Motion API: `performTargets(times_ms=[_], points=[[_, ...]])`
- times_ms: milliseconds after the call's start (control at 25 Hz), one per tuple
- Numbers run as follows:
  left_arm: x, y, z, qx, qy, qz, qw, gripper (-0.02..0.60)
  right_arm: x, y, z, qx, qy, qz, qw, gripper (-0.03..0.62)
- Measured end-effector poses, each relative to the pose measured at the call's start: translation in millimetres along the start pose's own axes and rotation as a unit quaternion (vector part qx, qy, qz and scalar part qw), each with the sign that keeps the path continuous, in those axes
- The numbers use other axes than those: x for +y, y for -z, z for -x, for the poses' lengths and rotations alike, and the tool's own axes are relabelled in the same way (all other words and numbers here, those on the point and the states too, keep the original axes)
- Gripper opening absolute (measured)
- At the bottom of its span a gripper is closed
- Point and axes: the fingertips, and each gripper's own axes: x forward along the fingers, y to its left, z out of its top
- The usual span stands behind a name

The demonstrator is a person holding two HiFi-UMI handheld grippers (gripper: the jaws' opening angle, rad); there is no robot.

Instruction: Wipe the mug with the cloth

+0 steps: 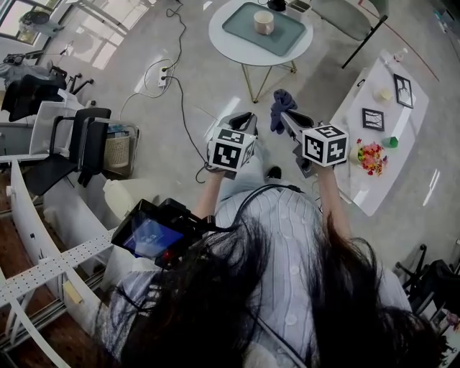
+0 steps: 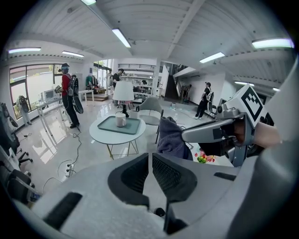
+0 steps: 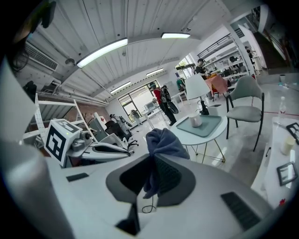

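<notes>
Right gripper [image 3: 153,158] is clenched on the dark blue cloth [image 3: 161,140], which bunches up above the jaws and hangs down between them. Left gripper [image 2: 150,156] has its jaws pressed together with nothing in them, held just beside the right one, both up in the air in front of the person. Over to the mug [image 1: 264,21]: it stands upright about the middle of the teal tray [image 1: 287,36], the only thing in that tray, and what is inside the mug cannot be made out. The tray sits on the round white table [image 1: 223,39], well apart from both grippers. On the right, a white desk [image 1: 374,194] carries two small frames [image 1: 373,118] and a colourful heap [image 1: 371,157] toward its near edge.
</notes>
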Motion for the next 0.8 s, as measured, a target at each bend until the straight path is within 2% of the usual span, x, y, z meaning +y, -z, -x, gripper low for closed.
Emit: performTargets(times_ms=[800], points=[[16.2, 8.8, 10.7, -0.002, -0.013, 0.008, 0.9999, 0.04, 15.3, -11.9, -8.5, -0.01, -0.013, 0.011, 1.0, 0.051]])
